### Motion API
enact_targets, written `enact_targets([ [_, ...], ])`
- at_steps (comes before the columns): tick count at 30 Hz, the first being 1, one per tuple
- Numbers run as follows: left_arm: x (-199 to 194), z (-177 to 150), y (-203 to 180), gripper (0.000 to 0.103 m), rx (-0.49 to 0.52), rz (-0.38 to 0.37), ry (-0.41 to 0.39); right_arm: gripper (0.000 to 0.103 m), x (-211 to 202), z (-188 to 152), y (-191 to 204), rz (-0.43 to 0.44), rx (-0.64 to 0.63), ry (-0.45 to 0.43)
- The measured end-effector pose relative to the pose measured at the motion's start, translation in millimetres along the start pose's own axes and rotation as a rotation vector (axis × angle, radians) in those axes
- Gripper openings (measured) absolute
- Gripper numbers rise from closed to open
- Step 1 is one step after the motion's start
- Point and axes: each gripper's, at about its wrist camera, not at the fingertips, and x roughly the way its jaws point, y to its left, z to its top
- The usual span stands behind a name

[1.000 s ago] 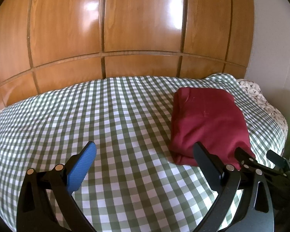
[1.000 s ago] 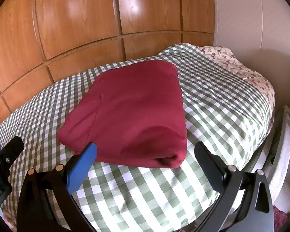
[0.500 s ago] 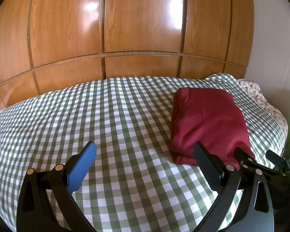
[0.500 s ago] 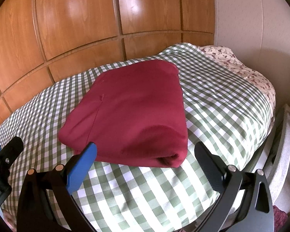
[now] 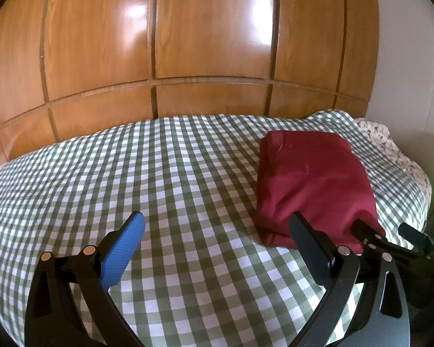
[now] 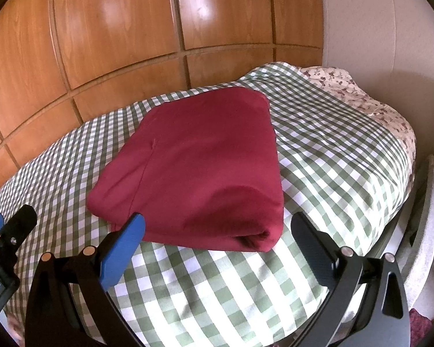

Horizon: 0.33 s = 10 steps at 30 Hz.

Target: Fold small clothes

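Dark red garment (image 6: 199, 167) lies folded into a thick, roughly rectangular packet on the bed (image 6: 332, 156), toward the bed's right side, close to the floral pillow (image 6: 370, 101). Fabric matte and soft-looking, like knit jersey; a stitched seam runs down its upper face. The near edge is a rounded fold, with layered ends showing at the near right corner.

Bed cover: green-and-white gingham, smooth weave, gentle wrinkles, draping over the right edge. In the left wrist view the same garment (image 5: 312, 185) sits right of centre on the checked cover (image 5: 159, 173), with a broad bare stretch of gingham to its left.

Left claw (image 5: 217, 231): jaws spread wide, holding nothing, hovering above the cover. One finger carries a blue ribbed pad (image 5: 124, 248); the other is plain black, its tip overlapping the garment's near left corner in view; contact cannot be told.

Right claw (image 6: 217, 231): jaws also wide apart, empty, poised at the garment's near edge. Its blue pad (image 6: 121, 248) overlaps the near left corner in view; touching or apart, unclear. Black hinged frames with metal rivets.

Behind the bed: glossy wood panelling (image 5: 211, 34), warm orange grain, grooved into rectangles, with bright window glare. Pale plain wall (image 6: 376, 23) at right.
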Motion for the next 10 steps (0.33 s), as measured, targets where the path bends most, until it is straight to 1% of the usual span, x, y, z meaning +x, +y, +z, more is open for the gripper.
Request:
enact_targets([
  [3,8,-1,2,0.099,-0.014,0.007,0.032,0.101,3,7,-8,0.005,0.017,-0.005],
  [7,20,-5,4,0.099,-0.016,0.033,0.070,0.101,9,28,-36,-0.040,0.079,-0.037],
  [10,28,-9,7,0.099,-0.033,0.044,0.098,0.101,22,48,-60,-0.089,0.113,-0.055],
])
